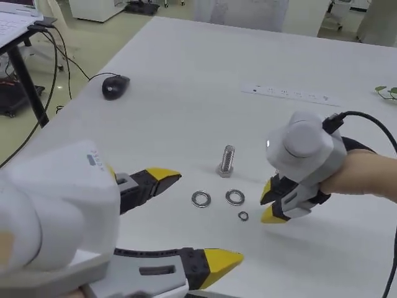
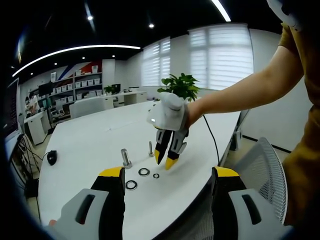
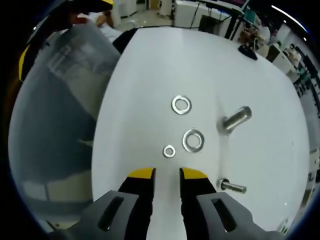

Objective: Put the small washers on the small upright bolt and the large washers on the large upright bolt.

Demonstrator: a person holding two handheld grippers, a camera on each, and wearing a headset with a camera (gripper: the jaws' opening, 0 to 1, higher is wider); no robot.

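While both grippers (image 2: 169, 172) (image 3: 167, 174) gape, two large washers (image 1: 201, 198) (image 1: 235, 197), one small washer (image 1: 243, 216) lie loose; two bolts (image 2: 126, 158) (image 2: 150, 148) stand.

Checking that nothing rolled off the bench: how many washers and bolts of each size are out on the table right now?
Large washers: 2
Small washers: 1
Large bolts: 1
Small bolts: 1
Total: 5
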